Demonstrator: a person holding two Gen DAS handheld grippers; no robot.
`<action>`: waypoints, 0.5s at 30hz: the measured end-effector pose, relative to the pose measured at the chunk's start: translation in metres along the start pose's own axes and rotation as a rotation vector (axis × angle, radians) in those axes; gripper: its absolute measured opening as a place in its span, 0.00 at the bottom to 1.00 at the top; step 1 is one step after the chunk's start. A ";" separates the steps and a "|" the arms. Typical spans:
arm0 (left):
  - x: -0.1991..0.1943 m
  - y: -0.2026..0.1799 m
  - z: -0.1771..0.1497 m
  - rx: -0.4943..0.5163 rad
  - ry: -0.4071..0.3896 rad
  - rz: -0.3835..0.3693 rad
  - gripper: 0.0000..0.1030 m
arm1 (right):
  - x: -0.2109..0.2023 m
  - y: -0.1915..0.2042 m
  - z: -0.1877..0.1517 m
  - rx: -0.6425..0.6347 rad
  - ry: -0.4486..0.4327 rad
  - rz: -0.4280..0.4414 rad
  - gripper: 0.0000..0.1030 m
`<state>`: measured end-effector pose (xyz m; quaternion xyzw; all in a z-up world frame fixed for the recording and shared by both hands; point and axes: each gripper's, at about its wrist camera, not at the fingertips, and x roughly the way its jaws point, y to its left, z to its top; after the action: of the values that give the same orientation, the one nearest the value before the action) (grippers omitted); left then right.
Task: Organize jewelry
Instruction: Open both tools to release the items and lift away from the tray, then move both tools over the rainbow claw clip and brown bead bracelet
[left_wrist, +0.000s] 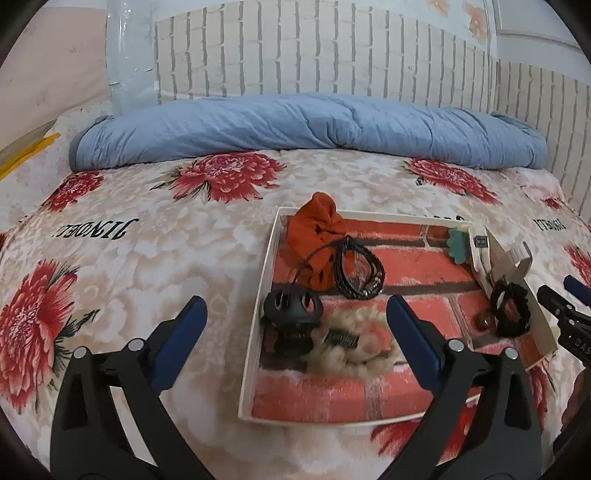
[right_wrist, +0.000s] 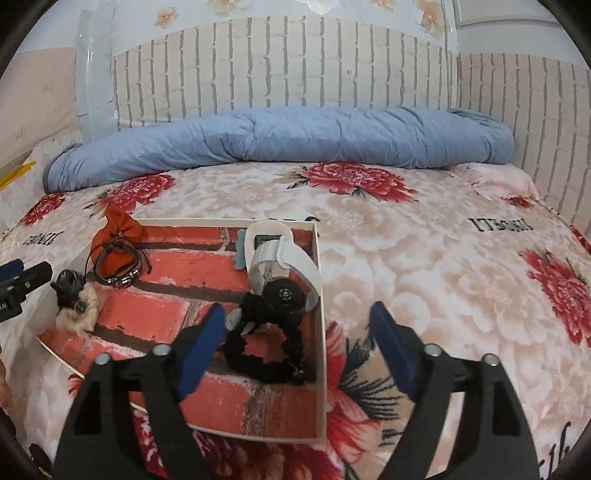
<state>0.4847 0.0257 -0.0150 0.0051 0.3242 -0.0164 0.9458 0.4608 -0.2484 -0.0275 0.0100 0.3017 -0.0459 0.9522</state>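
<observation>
A shallow white-rimmed tray (left_wrist: 258, 306) with a red brick print lies on the bed; it also shows in the right wrist view (right_wrist: 320, 280). In it are an orange scrunchie (left_wrist: 314, 232), a black cord bracelet (left_wrist: 360, 273), a black hair claw (left_wrist: 291, 306) on a cream fluffy piece (left_wrist: 354, 354), a black scrunchie (right_wrist: 266, 354), a white watch (right_wrist: 284, 266) and a teal flower (left_wrist: 458, 247). My left gripper (left_wrist: 295, 317) is open over the tray's left rim, around the claw. My right gripper (right_wrist: 297, 328) is open above the black scrunchie and the tray's right rim.
The tray sits on a floral bedspread (left_wrist: 147, 258). A rolled blue quilt (left_wrist: 295, 125) lies along the far side against a brick-pattern wall (left_wrist: 314, 55). A yellow object (left_wrist: 26, 155) lies at the bed's far left edge.
</observation>
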 end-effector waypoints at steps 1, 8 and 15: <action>-0.002 0.000 -0.001 0.000 0.004 0.004 0.92 | -0.003 0.000 0.000 -0.003 0.003 -0.002 0.80; -0.043 -0.002 -0.012 0.019 0.004 0.020 0.95 | -0.041 -0.006 -0.007 0.011 0.006 -0.014 0.87; -0.089 0.001 -0.041 0.050 0.023 0.039 0.95 | -0.084 -0.011 -0.039 0.023 0.043 -0.018 0.87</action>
<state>0.3897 0.0301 0.0075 0.0354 0.3345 -0.0060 0.9417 0.3691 -0.2504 -0.0106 0.0195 0.3217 -0.0576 0.9449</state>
